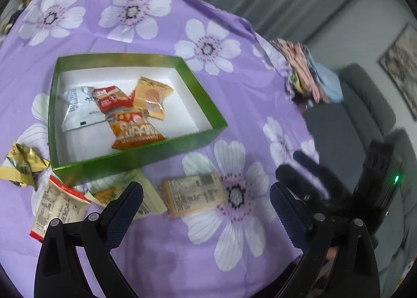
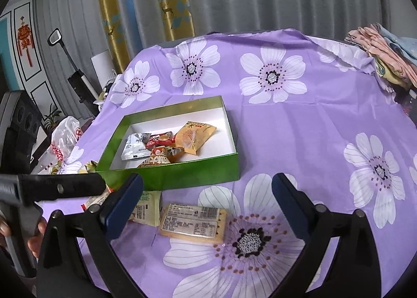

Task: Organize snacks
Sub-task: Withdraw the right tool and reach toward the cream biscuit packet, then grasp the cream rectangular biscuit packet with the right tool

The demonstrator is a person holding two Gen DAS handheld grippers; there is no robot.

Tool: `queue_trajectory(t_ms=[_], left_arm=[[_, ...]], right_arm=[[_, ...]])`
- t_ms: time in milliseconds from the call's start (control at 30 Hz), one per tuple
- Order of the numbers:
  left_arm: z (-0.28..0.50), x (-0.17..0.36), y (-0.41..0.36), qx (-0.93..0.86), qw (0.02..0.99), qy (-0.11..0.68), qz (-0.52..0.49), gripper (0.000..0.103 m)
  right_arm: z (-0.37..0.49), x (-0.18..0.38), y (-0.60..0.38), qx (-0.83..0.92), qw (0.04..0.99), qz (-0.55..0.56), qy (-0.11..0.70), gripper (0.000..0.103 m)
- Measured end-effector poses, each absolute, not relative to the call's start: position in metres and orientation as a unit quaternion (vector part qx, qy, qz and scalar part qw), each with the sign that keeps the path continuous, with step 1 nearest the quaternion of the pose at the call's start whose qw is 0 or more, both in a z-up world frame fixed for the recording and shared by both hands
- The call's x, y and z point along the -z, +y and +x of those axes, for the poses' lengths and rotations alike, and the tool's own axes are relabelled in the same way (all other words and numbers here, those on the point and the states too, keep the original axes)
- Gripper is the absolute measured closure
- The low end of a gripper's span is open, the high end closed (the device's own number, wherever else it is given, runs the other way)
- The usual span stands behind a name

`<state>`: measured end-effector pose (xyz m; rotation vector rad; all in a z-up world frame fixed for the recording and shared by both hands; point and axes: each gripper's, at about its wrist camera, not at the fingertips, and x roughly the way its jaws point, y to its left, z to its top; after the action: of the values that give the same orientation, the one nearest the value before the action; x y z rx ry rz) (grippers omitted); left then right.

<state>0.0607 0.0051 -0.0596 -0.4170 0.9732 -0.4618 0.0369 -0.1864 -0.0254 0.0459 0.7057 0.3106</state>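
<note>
Just ahead of the right tool, between its spread fingers, a flat cracker pack lies label-up on the tabletop, its long axis running across the tool's line of sight, apart from both pads. Beside it, towards the left finger, lies a pale green packet. Beyond them sits the green box, long side crosswise, holding a silver packet, a red one, an orange one and a yellow one. The left tool is likewise wide open and empty, the same cracker pack just ahead of it. Left of that tool lie a red-trimmed packet and a crumpled gold wrapper.
</note>
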Motion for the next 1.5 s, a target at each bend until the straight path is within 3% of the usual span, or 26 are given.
queue_trajectory(t_ms=[800, 1500], left_arm=[[0.051, 0.074, -0.011, 0.181, 0.847, 0.469, -0.172, 0.005], [0.065, 0.116, -0.036, 0.226, 0.822, 0.494, -0.168, 0.006]], right_arm=[[0.020, 0.032, -0.212, -0.144, 0.924, 0.039, 0.351, 0.004], [0.027, 0.107, -0.211, -0.199, 0.876, 0.031, 0.438, 0.006]])
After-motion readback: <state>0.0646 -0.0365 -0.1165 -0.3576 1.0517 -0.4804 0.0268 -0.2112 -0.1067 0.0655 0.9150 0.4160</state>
